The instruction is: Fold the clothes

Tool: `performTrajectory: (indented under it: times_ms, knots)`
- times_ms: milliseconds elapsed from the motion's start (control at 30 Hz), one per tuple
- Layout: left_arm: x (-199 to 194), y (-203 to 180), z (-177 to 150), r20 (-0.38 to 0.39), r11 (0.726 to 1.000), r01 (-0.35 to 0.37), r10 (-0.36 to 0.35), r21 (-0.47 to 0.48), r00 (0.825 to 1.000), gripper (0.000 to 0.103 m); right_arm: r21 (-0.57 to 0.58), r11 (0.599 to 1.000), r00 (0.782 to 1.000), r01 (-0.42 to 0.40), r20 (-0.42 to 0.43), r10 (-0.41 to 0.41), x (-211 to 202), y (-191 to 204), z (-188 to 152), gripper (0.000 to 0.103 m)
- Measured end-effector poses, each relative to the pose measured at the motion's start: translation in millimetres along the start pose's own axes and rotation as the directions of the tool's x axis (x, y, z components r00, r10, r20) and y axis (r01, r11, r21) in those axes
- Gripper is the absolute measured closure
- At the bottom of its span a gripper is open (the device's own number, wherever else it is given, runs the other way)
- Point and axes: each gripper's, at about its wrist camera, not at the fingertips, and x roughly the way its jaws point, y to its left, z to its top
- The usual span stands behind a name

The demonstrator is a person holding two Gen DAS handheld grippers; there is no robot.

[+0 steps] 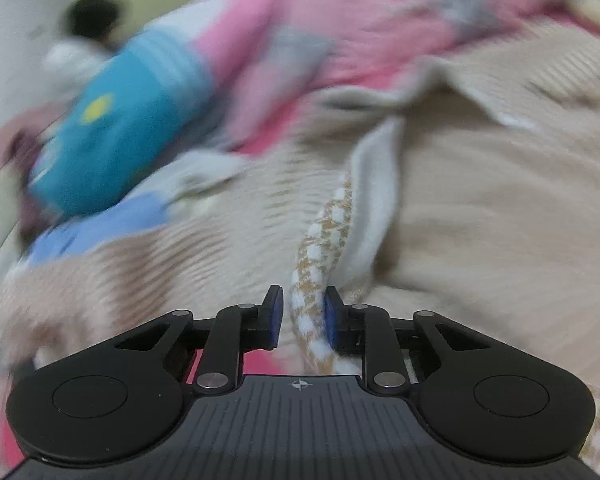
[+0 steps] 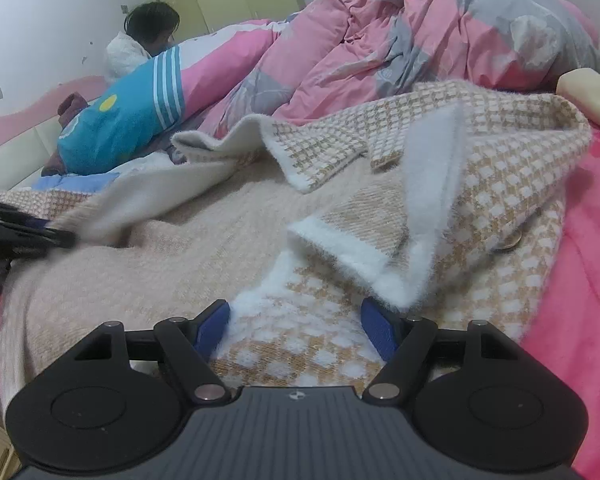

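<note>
A fuzzy beige-and-white checked coat with a white lining lies spread on the bed, its pale beige inside facing up. In the left wrist view, my left gripper is shut on a narrow checked edge of the coat, which rises from between the blue pads. That view is blurred. The same gripper shows at the left edge of the right wrist view, gripping a fold. My right gripper stands open low over the checked hem, its pads wide apart on either side of it.
A crumpled pink and grey duvet is heaped behind the coat. A blue striped cloth with a yellow dot lies at the back left, near a person in a white jacket. Pink sheet shows on the right, with a cream pillow above it.
</note>
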Motion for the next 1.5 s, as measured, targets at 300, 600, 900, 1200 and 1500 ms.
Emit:
performTrajectory:
  times_ms: [300, 600, 900, 1200, 1500]
  knots:
    - [17.5, 135.3, -92.1, -0.121, 0.869, -0.237, 0.205, -0.434, 0.971, 0.087, -0.015, 1.000, 1.000, 0.019, -0.007, -0.019, 1.8, 3.3, -0.7, 0.029]
    - [40.5, 198.3, -90.2, -0.027, 0.816, -0.232, 0.257, -0.529, 0.966, 0.086, -0.068, 0.995, 0.997, 0.071, -0.026, -0.073, 7.4, 13.9, -1.9, 0.029]
    - [81.8, 224.8, -137.0, -0.118, 0.820, -0.141, 0.090, -0.554, 0.989, 0.036, -0.070, 0.995, 0.997, 0.075, -0.030, -0.077, 8.7, 12.9, -0.6, 0.028]
    - [-23.7, 275.0, -198.1, -0.026, 0.647, -0.112, 0.141, -0.755, 0.990, 0.029, -0.071, 0.995, 0.997, 0.070, -0.031, -0.073, 9.6, 12.1, -1.3, 0.027]
    - [-18.9, 127.7, -163.0, 0.141, 0.765, 0.263, -0.223, -0.587, 0.965, 0.029, 0.110, 0.994, 1.000, -0.020, 0.013, 0.018, -45.8, -15.3, 32.3, 0.021]
